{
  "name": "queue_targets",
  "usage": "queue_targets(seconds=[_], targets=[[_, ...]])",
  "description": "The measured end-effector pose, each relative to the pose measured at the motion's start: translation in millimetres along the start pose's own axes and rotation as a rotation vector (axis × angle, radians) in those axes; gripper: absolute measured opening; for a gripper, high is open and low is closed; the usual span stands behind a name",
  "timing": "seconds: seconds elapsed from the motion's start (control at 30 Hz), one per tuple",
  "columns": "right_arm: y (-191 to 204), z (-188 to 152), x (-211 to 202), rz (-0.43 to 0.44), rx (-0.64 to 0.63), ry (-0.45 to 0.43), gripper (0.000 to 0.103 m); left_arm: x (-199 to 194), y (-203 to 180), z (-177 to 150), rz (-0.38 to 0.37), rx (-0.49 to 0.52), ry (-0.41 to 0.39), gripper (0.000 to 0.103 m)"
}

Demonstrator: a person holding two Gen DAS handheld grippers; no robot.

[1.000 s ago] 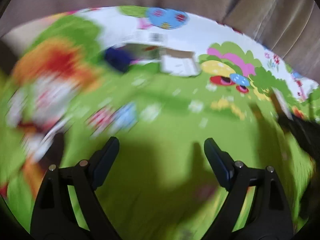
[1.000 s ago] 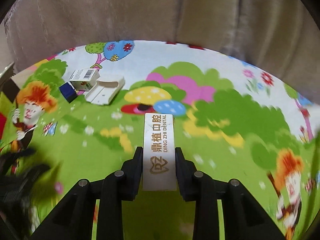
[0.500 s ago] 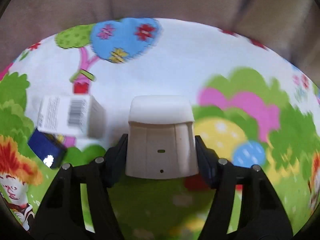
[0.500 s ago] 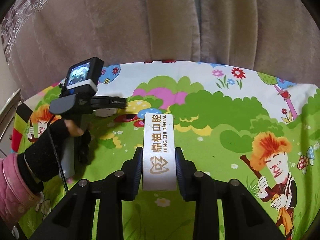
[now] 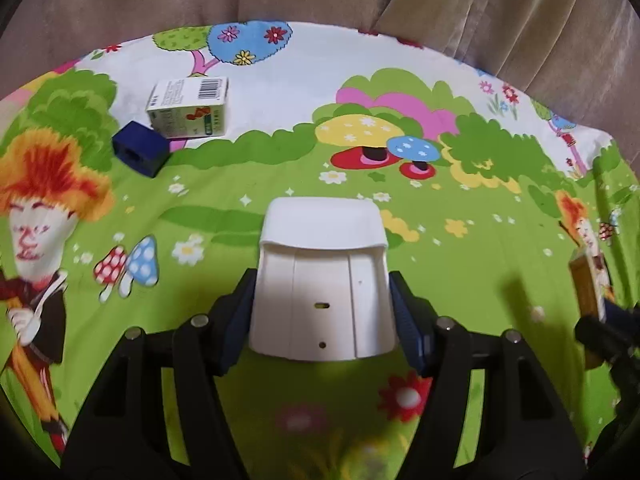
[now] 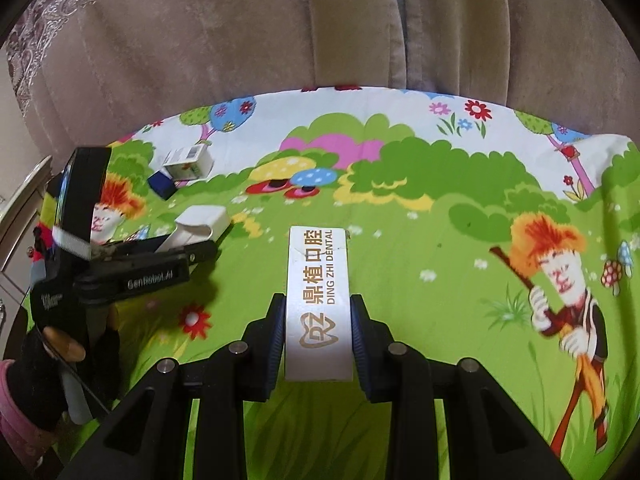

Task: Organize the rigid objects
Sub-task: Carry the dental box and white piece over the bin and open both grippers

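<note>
My left gripper (image 5: 322, 314) is shut on a white plastic case (image 5: 322, 276), held above the cartoon-print cloth (image 5: 240, 208). Both pads press its sides. In the right wrist view the same white plastic case (image 6: 200, 222) shows at the left, clamped in the left gripper (image 6: 192, 246). My right gripper (image 6: 318, 332) is shut on a long white dental box (image 6: 318, 300) with gold lettering, lifted off the cloth. A small white carton (image 5: 190, 108) with a barcode and a dark blue block (image 5: 140, 154) rest together at the far left of the cloth.
Beige curtains (image 6: 320, 28) hang behind the table's far edge. A gloved hand with a pink sleeve (image 6: 36, 392) holds the left tool at the lower left of the right wrist view. The right tool's edge (image 5: 608, 336) shows at the far right of the left wrist view.
The left gripper closed on the white case beside the carton and carried it back toward the near side. The right gripper rose and drew back with the dental box.
</note>
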State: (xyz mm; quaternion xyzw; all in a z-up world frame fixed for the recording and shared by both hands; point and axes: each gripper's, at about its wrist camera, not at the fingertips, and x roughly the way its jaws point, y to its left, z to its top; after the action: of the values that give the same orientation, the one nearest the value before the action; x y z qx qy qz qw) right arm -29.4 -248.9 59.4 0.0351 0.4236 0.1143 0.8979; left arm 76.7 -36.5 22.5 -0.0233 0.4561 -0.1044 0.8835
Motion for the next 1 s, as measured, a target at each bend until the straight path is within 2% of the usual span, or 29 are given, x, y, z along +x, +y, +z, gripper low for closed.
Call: queue_targets(seconds=[0.4, 0.6, 1.0], targets=[[15.8, -56.7, -58.7, -0.037, 0.005, 0.022, 0.032, -89.0, -20.7, -79.8, -0.029, 0.052, -0.005, 0.067], [22.3, -90.5, -92.5, -0.063, -0.001, 0.027, 0.032, -127.9, -40.7, -119.4, -0.049, 0.115, -0.025, 0.067], [7.8, -141.9, -169.4, -0.123, 0.023, -0.001, 0.032, -182.9, -92.5, -164.5, -0.134, 0.217, -0.051, 0.067]])
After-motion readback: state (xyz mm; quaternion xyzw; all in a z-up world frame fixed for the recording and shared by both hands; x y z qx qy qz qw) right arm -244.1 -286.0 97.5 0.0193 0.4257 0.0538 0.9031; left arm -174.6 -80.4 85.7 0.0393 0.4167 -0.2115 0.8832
